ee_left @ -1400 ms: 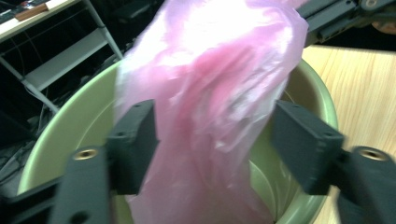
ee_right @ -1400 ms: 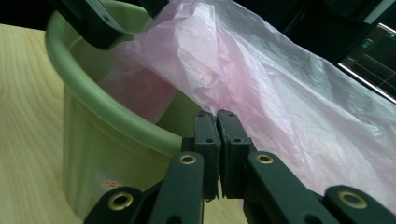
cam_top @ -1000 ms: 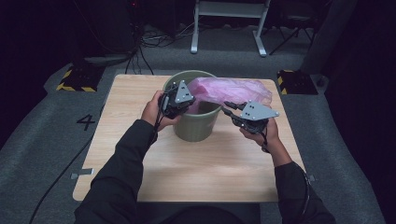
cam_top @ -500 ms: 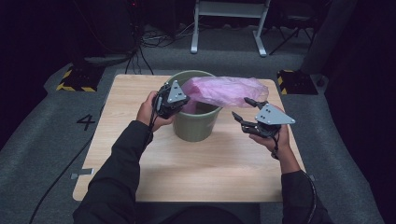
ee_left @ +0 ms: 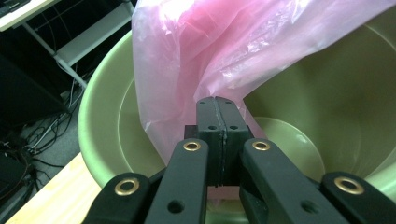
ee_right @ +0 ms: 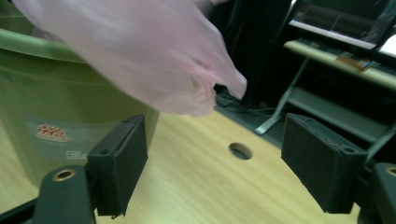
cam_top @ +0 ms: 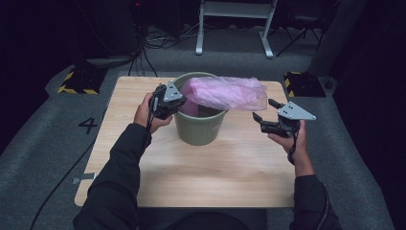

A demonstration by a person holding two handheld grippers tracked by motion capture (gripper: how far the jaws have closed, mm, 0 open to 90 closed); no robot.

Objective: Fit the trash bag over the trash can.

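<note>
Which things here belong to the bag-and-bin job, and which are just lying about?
In the job:
- pink plastic bag
- green bin
- left hand-held gripper, shut on the bag
- right hand-held gripper, jaws just opened, nothing between them

Lying about:
- white stand behind the table
- floor cables
- yellow-black striped blocks

We cannot see the bin's (cam_top: 200,125) floor under the pink bag (cam_top: 225,92) in the high view. In the right gripper view the bag (ee_right: 140,56) is blurred and the bin (ee_right: 56,107) is cut off at the left edge.
</note>
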